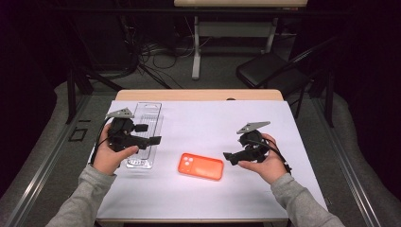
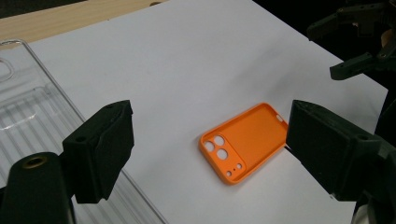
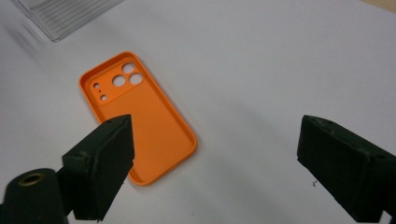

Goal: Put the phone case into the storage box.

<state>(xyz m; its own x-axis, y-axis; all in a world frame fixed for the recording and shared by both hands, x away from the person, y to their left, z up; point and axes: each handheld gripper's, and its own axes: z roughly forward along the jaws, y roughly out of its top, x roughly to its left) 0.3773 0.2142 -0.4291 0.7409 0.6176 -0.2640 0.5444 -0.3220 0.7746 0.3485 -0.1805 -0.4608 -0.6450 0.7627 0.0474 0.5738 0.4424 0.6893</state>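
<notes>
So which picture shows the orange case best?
The right gripper view: the orange case lies close up, its hollow inside and camera holes clear. The left gripper view shows it smaller, one end behind a jaw. The high view shows it small and far off.

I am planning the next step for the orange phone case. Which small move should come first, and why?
Probably bring the right gripper down over the orange phone case. Both grippers are open and empty, the case lies free on the white table cover, inner side up, and the right one is nearest; the left gripper is over the clear tray.
</notes>
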